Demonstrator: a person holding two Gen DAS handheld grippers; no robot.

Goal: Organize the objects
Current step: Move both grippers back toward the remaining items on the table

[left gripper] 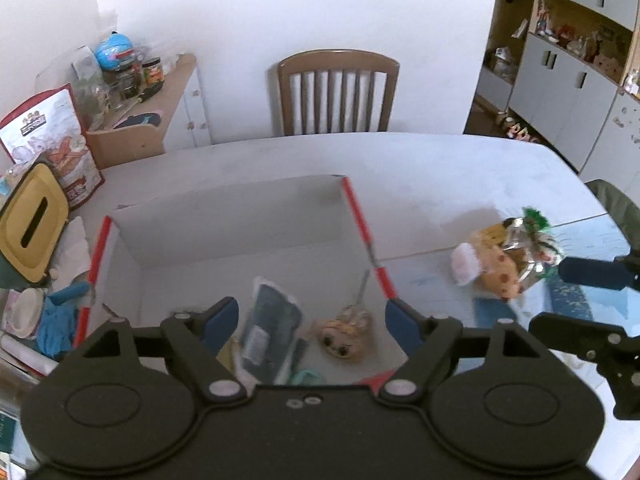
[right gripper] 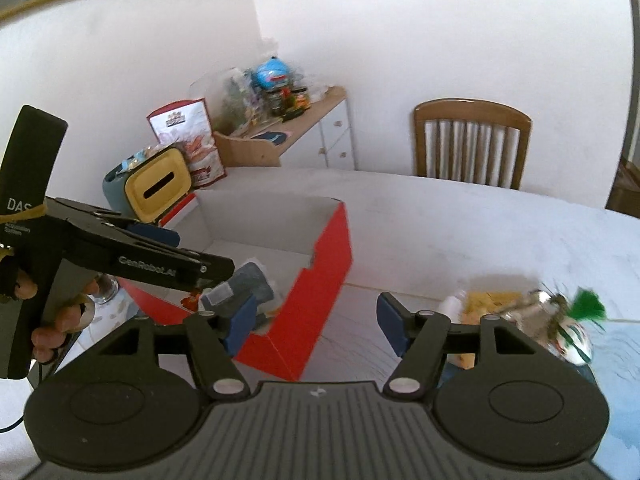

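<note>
A red cardboard box (left gripper: 362, 220) with a white inside stands open on the white table (left gripper: 420, 168). In it lie a dark flat packet (left gripper: 272, 332) and a doll-face keychain (left gripper: 346, 338). My left gripper (left gripper: 310, 320) hangs open just above the box's near side, holding nothing. To the right of the box a small pile holds a spotted plush toy (left gripper: 496, 272) and a shiny ornament with green tassels (left gripper: 532, 236). My right gripper (right gripper: 316, 320) is open and empty, between the box (right gripper: 320, 280) and the pile (right gripper: 500, 304). A hand holds the left gripper (right gripper: 196, 250) over the packet (right gripper: 244, 288).
A wooden chair (left gripper: 338, 92) stands behind the table. At the left are a yellow-lidded tissue box (left gripper: 34, 220), a snack bag (left gripper: 60, 144), blue cloth (left gripper: 56, 328) and a low cabinet (left gripper: 160, 96) crowded with jars. A blue mat (left gripper: 572, 300) lies under the pile.
</note>
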